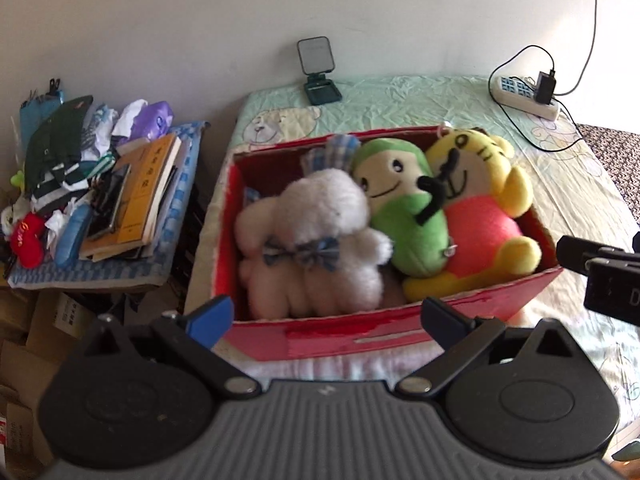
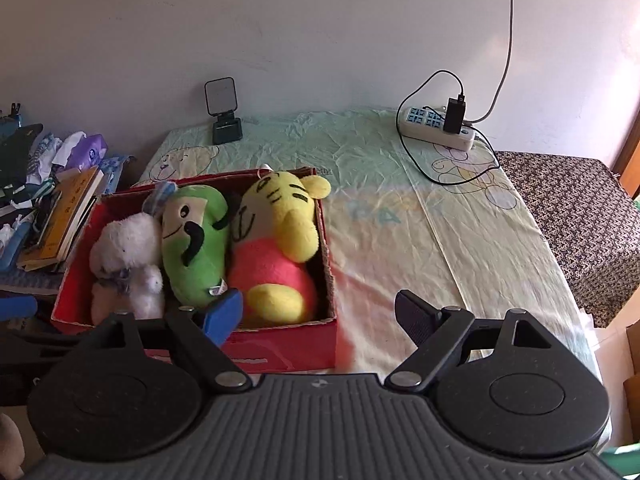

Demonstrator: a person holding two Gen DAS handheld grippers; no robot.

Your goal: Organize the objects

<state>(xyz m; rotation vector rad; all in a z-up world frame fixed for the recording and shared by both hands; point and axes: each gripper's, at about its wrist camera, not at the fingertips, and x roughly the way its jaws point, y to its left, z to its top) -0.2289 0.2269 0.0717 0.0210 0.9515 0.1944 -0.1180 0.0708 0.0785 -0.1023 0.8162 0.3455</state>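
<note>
A red cardboard box [image 1: 352, 330] [image 2: 300, 342] stands on the table and holds three plush toys side by side: a white one [image 1: 316, 236] [image 2: 128, 256] at the left, a green one [image 1: 404, 216] [image 2: 196, 248] in the middle, a yellow tiger in pink [image 1: 484, 216] [image 2: 276, 248] at the right. My left gripper [image 1: 326, 320] hovers open just before the box's near wall, nothing between its fingers. My right gripper [image 2: 320, 312] is open and empty above the box's near right corner. Part of the right gripper [image 1: 600, 276] shows at the left wrist view's right edge.
A sheet with cartoon bears covers the table [image 2: 400, 220]. At the back stand a dark phone stand [image 1: 318, 70] [image 2: 224, 112] and a power strip with charger and cables [image 1: 528, 94] [image 2: 440, 126]. Left of the table, a side stand carries books and clothes [image 1: 100, 192] [image 2: 48, 216].
</note>
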